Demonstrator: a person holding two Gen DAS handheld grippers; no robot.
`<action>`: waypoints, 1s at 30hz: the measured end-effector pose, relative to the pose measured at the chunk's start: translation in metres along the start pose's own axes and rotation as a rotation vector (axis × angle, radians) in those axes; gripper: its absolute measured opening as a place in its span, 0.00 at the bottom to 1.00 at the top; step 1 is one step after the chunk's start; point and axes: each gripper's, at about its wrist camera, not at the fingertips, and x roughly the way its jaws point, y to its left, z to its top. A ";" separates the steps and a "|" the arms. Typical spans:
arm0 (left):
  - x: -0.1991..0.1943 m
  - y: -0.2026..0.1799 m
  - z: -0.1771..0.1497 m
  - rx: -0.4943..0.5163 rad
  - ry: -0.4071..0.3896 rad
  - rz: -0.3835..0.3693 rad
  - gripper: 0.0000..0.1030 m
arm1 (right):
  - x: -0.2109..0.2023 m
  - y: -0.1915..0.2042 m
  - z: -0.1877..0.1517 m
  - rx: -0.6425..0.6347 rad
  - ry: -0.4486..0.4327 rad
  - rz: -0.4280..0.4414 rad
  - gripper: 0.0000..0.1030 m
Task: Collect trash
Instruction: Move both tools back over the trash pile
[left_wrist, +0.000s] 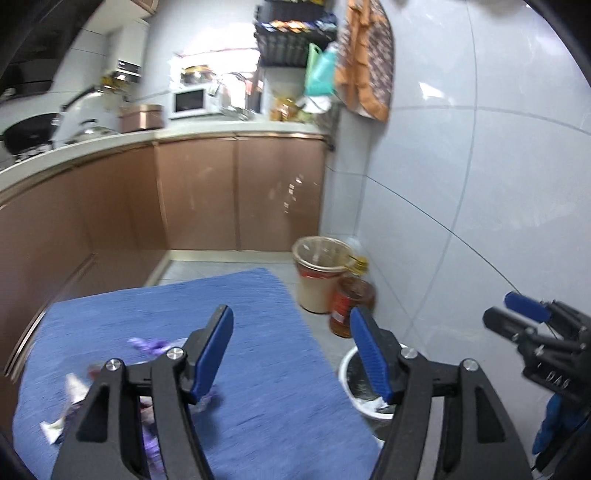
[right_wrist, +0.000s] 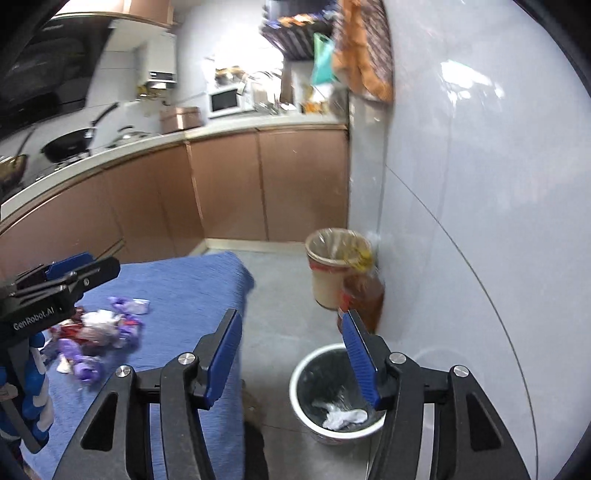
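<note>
A pile of purple, white and red wrappers (right_wrist: 99, 332) lies on a blue cloth-covered table (right_wrist: 177, 291); it also shows in the left wrist view (left_wrist: 147, 347), partly hidden behind my left gripper's fingers. A small white bin (right_wrist: 332, 391) with a dark liner stands on the floor to the right of the table and holds crumpled white paper (right_wrist: 340, 417); it also shows in the left wrist view (left_wrist: 365, 384). My left gripper (left_wrist: 291, 350) is open and empty above the table. My right gripper (right_wrist: 291, 354) is open and empty above the floor beside the bin.
A taller beige bin (right_wrist: 336, 269) with a clear liner and an oil bottle (right_wrist: 362, 299) stand against the white tiled wall (right_wrist: 480, 184). Brown cabinets (right_wrist: 221, 192) and a counter with a microwave (right_wrist: 225, 101) run along the back and left.
</note>
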 end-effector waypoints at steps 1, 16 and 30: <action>-0.009 0.006 -0.004 -0.004 -0.010 0.021 0.62 | -0.005 0.005 0.001 -0.009 -0.008 0.008 0.52; -0.080 0.085 -0.051 -0.110 -0.053 0.170 0.63 | -0.048 0.076 0.002 -0.133 -0.091 0.087 0.60; -0.106 0.218 -0.098 -0.271 -0.002 0.305 0.61 | -0.007 0.130 0.001 -0.196 -0.001 0.291 0.60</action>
